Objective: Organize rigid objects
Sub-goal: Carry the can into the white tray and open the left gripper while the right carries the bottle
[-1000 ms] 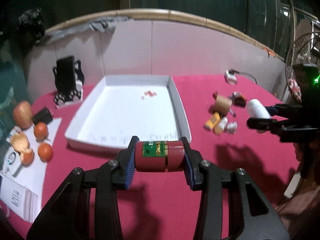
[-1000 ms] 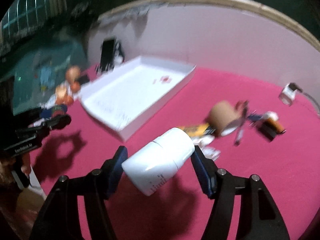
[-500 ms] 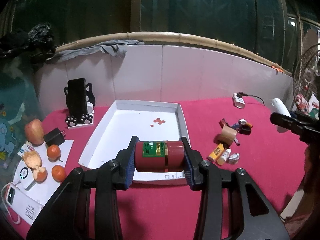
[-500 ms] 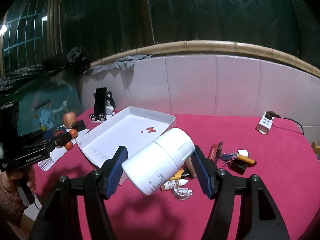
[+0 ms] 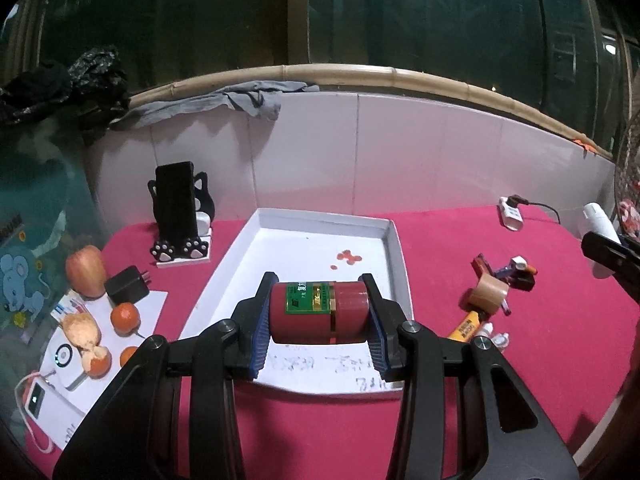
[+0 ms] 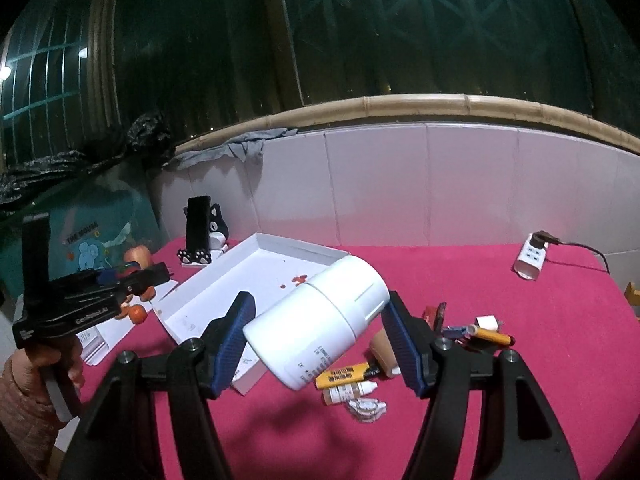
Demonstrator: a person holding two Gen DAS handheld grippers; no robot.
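My left gripper [image 5: 319, 320] is shut on a dark red jar with a green label [image 5: 319, 311], held sideways above the near end of the white tray [image 5: 394, 240]. My right gripper [image 6: 320, 340] is shut on a white plastic bottle [image 6: 320, 320], held tilted above the red table, right of the tray [image 6: 256, 256]. The bottle and right gripper also show at the far right of the left wrist view [image 5: 599, 226]. The left gripper shows at the left of the right wrist view [image 6: 92, 296].
A pile of small items lies right of the tray: a tape roll [image 5: 489, 295], a yellow tube [image 6: 344, 374], a small bottle [image 6: 348, 392], pens [image 6: 488, 334]. A phone stand [image 5: 178, 216], apple [image 5: 85, 270], oranges [image 5: 125, 317] and charger sit left. A white power adapter [image 6: 530, 260] lies at the back right.
Both grippers have risen and pulled back from the table, each keeping its hold. The views now take in the whole table and the wall behind.
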